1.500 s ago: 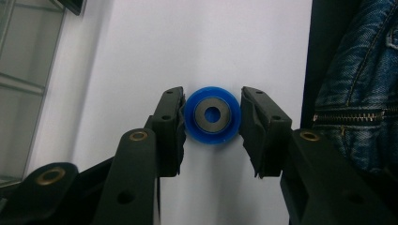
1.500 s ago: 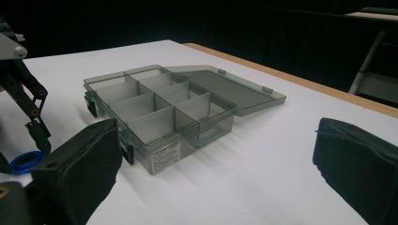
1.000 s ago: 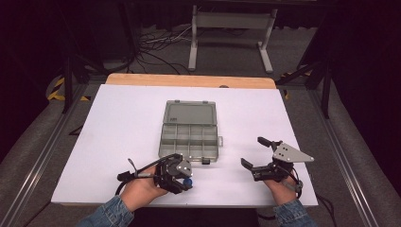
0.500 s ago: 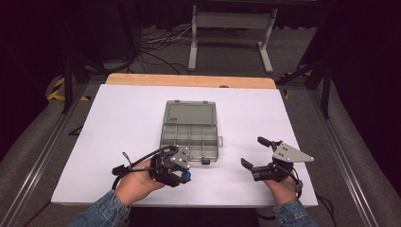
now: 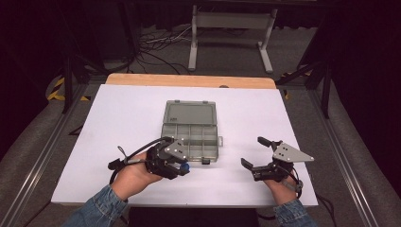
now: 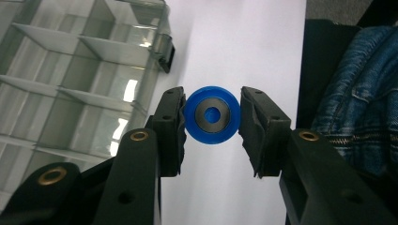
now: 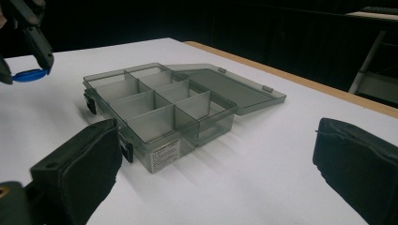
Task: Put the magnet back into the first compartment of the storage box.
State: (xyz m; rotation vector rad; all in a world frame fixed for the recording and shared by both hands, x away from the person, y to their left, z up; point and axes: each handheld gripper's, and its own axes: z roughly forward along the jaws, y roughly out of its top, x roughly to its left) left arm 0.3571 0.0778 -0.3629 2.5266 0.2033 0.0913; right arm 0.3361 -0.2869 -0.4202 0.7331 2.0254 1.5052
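Observation:
My left gripper [image 5: 182, 167] is shut on a small blue disc [image 6: 211, 114] with a dark ring and a hole in its middle. It hangs above the white table just off the front left corner of a clear grey compartment box [image 5: 191, 137]. The box lies open with its lid [image 5: 190, 113] flat behind it, and its compartments look bare. From the right gripper view the disc [image 7: 29, 75] shows edge-on between the left gripper's fingertips [image 7: 44, 58]. My right gripper [image 5: 253, 152] rests open near the front right, apart from the box [image 7: 159, 108], nothing between its pads.
A white sheet covers the table [image 5: 293, 118], with a wooden strip [image 5: 189, 80] along the far edge. Dark floor, cables and a metal stand [image 5: 229, 28] lie beyond it. Denim sleeves [image 5: 97, 208] come in at the near edge.
The left gripper has risen with the blue disc and drifted a little toward the box's front left corner. The right gripper has stayed put.

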